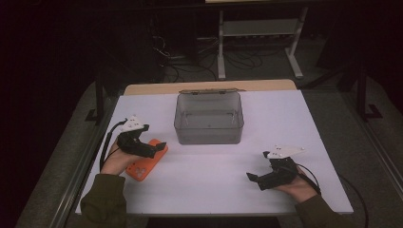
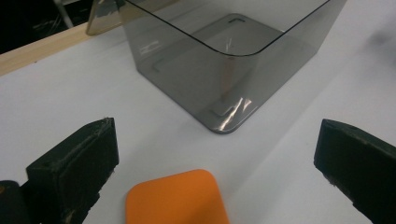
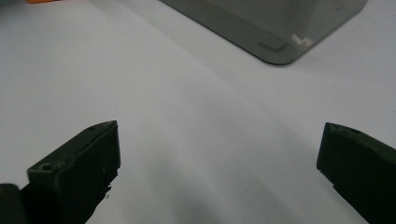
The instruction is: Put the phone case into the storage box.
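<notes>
White table (image 1: 214, 190) is set before a dark room, with a clear grey box (image 1: 209, 118) standing mid-table. An orange case (image 1: 145, 161) is lain flat under the released left gripper (image 1: 159, 148); the right gripper (image 1: 254, 179) is held open, well apart

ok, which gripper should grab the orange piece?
Left. The left gripper hangs open directly over the orange piece, which lies between its fingers. The right gripper is open over bare table, farther away.
</notes>
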